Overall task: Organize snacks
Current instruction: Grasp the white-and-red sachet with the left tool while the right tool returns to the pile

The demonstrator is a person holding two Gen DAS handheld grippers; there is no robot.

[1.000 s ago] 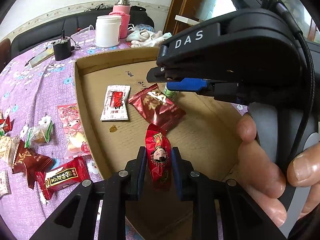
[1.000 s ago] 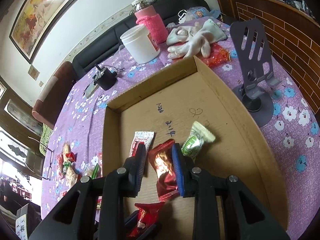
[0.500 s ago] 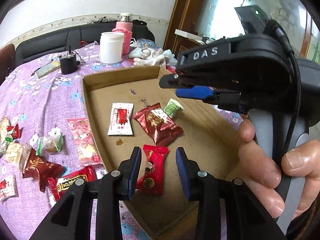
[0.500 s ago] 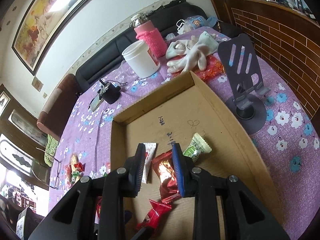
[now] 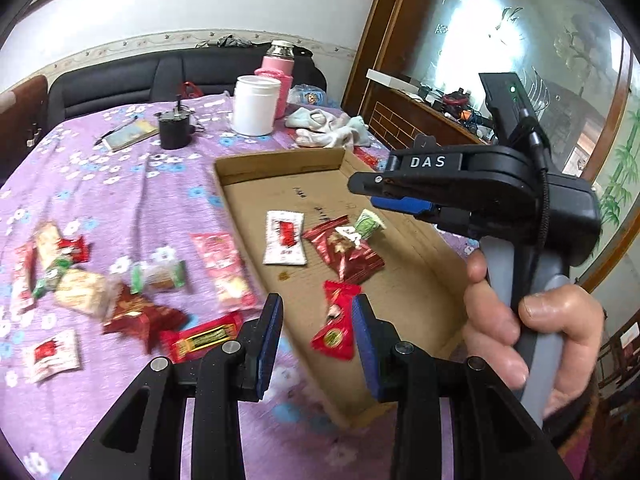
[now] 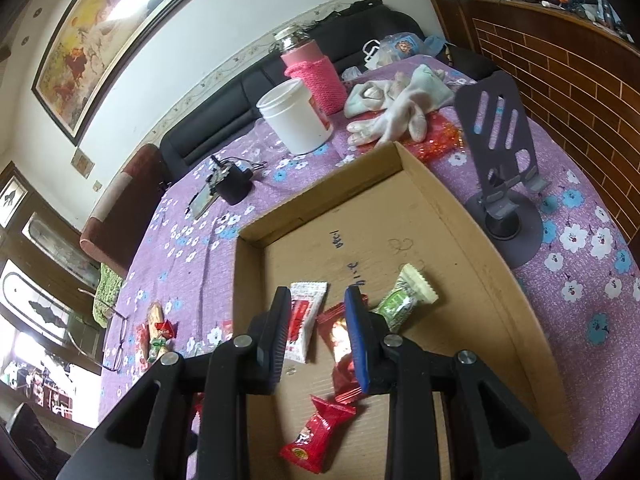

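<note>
The left hand-held gripper (image 5: pixel 316 338) stood released and empty, its jaws having just opened; the red candy (image 5: pixel 335 326) lay below it in the cardboard tray (image 5: pixel 420 280). Best to lift clear, then swing left toward the loose snacks (image 5: pixel 140 312) on the bench (image 5: pixel 120 184).

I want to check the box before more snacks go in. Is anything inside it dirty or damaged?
One small brown stain marks the floor of the cardboard box, just below the white packet. There is also handwriting on the cardboard. The wrappers look intact.
</note>
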